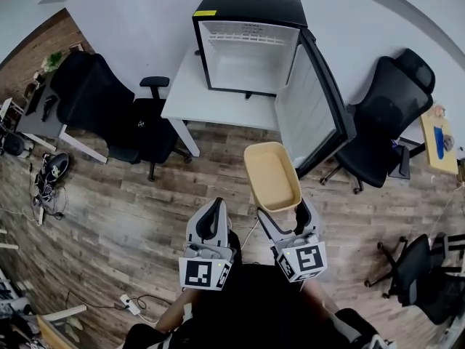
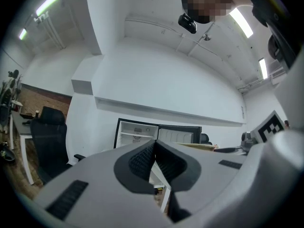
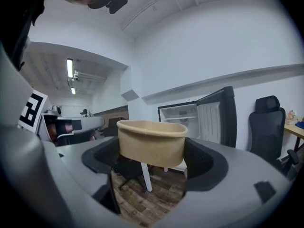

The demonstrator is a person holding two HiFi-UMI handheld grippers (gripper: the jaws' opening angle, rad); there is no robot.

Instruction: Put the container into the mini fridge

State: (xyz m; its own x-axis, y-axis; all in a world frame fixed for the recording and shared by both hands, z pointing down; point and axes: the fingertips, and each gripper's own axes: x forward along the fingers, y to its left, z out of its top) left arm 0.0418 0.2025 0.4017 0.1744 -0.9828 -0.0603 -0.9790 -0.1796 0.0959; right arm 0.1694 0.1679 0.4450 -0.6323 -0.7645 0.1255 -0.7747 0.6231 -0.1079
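Your right gripper clamps one tan container, held before one mini fridge. Fridge door open, near container. Your left gripper: jaws together, empty. One white table under fridge. At least three black chairs around.

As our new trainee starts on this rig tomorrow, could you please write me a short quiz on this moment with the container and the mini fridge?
1. Fill in: the left claw has its jaws ____, with nothing between them.
2. What holds the tan container? A) the left claw; B) the right claw; C) nothing, it sits on the floor.
3. True or false: the door of the mini fridge is shut.

Key: 1 together; 2 B; 3 false, the door stands open.
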